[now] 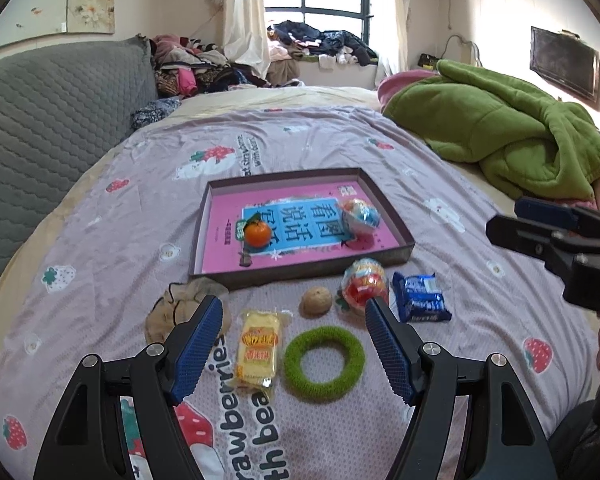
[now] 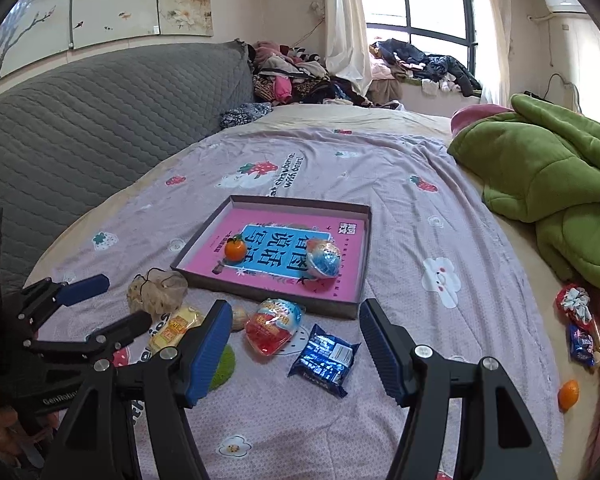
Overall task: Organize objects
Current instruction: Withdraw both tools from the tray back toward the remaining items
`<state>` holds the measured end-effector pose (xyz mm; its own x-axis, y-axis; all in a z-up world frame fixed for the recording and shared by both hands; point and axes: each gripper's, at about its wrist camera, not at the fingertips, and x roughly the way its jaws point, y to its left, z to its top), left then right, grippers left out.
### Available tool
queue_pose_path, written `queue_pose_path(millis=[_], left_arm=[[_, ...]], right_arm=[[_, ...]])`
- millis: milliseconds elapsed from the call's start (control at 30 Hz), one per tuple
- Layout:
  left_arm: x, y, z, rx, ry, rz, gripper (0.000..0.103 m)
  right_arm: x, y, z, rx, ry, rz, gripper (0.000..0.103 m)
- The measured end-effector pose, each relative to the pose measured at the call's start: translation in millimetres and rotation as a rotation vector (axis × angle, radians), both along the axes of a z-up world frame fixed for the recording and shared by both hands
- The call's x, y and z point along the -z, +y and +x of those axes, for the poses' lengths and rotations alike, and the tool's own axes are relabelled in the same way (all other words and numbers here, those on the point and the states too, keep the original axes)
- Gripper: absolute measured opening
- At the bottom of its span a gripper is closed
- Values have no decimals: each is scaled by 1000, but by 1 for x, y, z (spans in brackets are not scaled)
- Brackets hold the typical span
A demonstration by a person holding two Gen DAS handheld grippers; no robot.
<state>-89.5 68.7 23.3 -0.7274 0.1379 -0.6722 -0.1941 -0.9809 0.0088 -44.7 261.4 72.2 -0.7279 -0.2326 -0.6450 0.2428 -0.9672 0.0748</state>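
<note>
A shallow box tray [image 1: 396, 258] [image 2: 352, 307] with a pink book inside lies on the bed. In it sit a tangerine [image 1: 257, 233] [image 2: 235, 249] and a blue wrapped ball [image 1: 361, 213] [image 2: 323, 261]. In front lie a net pouch [image 1: 176, 308] [image 2: 156, 292], a yellow snack pack [image 1: 259, 348] [image 2: 175, 328], a walnut [image 1: 317, 301] [image 2: 239, 317], a green ring [image 1: 324, 364] [image 2: 225, 364], a red wrapped ball [image 1: 364, 284] [image 2: 274, 324] and a blue biscuit pack [image 1: 422, 298] [image 2: 325, 360]. My left gripper [image 1: 294, 306] [image 2: 100, 300] is open and empty above the snack and ring. My right gripper [image 2: 294, 310] [image 1: 540, 220] is open and empty near the blue pack.
A green blanket [image 1: 500, 120] [image 2: 552, 184] is heaped at the right. A grey headboard [image 1: 52, 112] [image 2: 100, 112] stands at the left. A second tangerine [image 2: 569, 394] and wrapped snacks [image 2: 580, 328] lie at the bed's right edge. Clothes are piled by the window.
</note>
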Motion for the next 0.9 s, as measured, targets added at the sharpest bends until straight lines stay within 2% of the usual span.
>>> queue_pose_path(millis=[367, 900], left_arm=[[19, 4, 7, 18, -27, -3, 75], [33, -14, 12, -16, -59, 17, 75]], right_arm=[[6, -6, -3, -6, -21, 3, 66], [20, -21, -5, -40, -57, 20, 66]])
